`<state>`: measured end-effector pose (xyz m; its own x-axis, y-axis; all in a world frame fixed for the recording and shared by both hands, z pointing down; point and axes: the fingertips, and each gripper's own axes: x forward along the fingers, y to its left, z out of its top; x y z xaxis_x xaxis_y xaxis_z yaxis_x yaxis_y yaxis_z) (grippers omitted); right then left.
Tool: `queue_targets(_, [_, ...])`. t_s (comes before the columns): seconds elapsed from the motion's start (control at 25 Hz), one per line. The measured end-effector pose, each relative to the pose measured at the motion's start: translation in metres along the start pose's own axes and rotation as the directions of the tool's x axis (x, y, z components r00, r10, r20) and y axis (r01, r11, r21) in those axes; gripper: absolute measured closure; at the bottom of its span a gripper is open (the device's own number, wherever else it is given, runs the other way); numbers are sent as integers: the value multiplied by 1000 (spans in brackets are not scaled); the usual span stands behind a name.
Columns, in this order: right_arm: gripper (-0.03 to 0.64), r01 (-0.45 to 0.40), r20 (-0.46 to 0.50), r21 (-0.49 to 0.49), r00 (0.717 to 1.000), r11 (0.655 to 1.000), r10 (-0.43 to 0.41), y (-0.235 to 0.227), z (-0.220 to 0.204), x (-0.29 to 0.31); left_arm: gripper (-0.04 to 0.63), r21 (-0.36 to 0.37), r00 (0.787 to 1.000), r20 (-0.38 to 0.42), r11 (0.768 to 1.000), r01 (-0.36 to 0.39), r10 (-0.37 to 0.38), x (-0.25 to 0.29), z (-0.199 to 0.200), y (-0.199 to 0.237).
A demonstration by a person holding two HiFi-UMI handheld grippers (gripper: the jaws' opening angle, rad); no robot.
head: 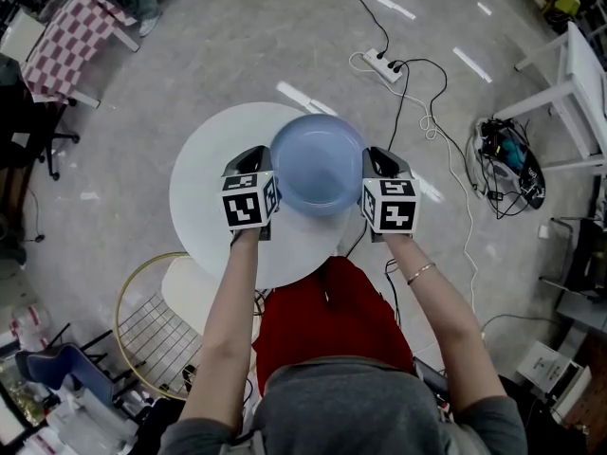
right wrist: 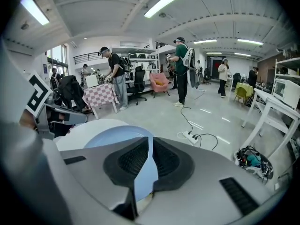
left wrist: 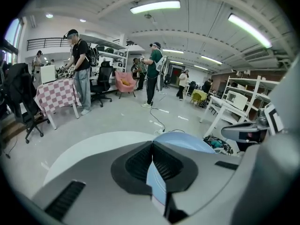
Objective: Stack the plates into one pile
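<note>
In the head view I have the left gripper [head: 258, 164] and the right gripper [head: 377, 164] each clamped on opposite rims of 1 pale blue plate [head: 317, 164], held over the round white table [head: 204, 178]. Grey floor [head: 237, 36] lies all round, with a power strip [head: 384, 67] beyond and a checked-cloth table [head: 71, 31] far off at top left. In the left gripper view the jaws are closed tight on the plate's edge, with the white tabletop beneath and white shelving [left wrist: 243, 97] at the right. In the right gripper view the jaws pinch the other rim just as firmly, and 1 person [right wrist: 115, 76] stands by the checked table under a ceiling strip light [right wrist: 164, 1].
</note>
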<state>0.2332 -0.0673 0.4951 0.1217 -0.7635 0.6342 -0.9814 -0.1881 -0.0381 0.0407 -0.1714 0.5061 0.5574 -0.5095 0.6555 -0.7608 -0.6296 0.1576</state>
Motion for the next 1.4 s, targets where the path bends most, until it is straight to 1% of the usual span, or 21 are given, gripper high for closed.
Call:
queue_targets(0.24, [572,-60,92,26,994,998,57,13,19,-24,578,6,998,56,1000,26,-27,-20,10,-14])
queue_targets(0.56, [580,-133,210,22,970,991,125,28,48,-56,578,-8,990,135,999,43,-41,-50,22,-26])
queue_targets(0.76, [588,-153,259,24,955,988,142,31,59,-74,579,-9,985,170,999,40,-38,-65,26,-28])
queue_targets(1.0, [588,-170,308,-14,937,985,166,37,68,-95,580,-7,975,216,999,49,-46,-80,30,-36])
queue_targets(1.16, [588,-171,332,-49,926,984,177,43,72,-107,580,20,963,266,999,47,-51,-94,37,-41])
queue_targets(1.28, [588,-196,349,-53,915,979,202,48,71,-116,580,42,957,286,998,44,-54,-102,38,-46])
queue_targets(1.4, [588,-222,368,-61,901,973,228,51,71,-125,580,49,951,303,998,40,-53,-109,39,-52])
